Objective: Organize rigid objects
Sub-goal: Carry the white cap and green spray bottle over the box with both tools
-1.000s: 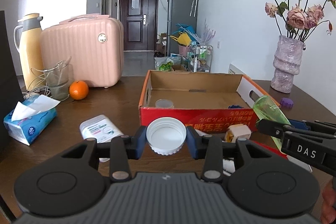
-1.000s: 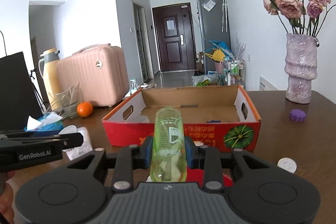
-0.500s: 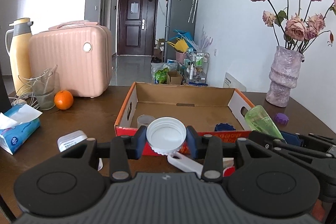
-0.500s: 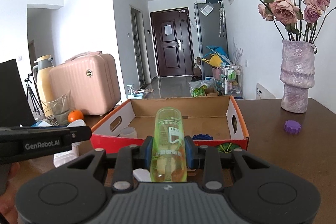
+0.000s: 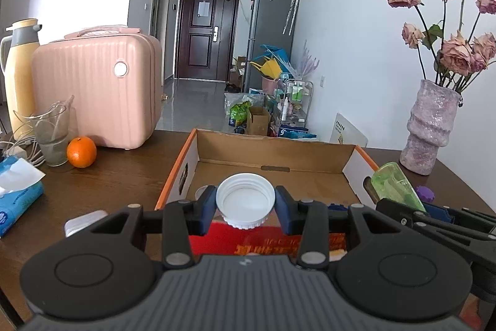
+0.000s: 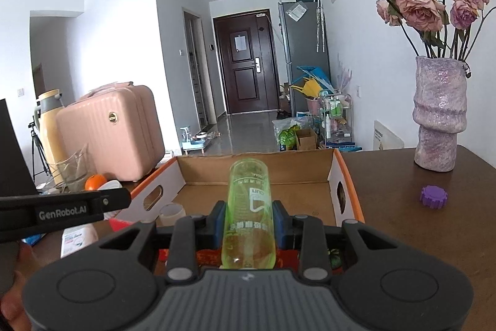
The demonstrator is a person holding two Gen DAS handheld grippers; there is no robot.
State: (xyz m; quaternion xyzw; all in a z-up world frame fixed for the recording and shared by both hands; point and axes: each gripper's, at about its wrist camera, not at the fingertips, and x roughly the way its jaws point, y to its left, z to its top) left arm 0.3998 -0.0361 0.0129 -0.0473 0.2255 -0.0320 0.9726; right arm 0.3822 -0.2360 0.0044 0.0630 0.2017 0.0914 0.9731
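Observation:
My left gripper (image 5: 245,207) is shut on a white screw lid (image 5: 245,200), held above the near wall of the open cardboard box (image 5: 272,151). My right gripper (image 6: 249,219) is shut on a clear green bottle (image 6: 249,207) that points forward over the same box (image 6: 257,166). From the left wrist view the green bottle (image 5: 393,186) shows at the right, over the box's right wall. A small clear cup (image 6: 172,213) stands in the box's near left corner.
A pink suitcase (image 5: 99,89), a yellow thermos (image 5: 20,73), a glass with cables (image 5: 55,132), an orange (image 5: 81,151) and a tissue pack (image 5: 15,197) sit left. A purple vase with roses (image 6: 440,120) and a purple cap (image 6: 433,196) lie right.
Both grippers have moved forward toward the box with the lid and the bottle still held; the box now looks nearer and lies under both fingertips.

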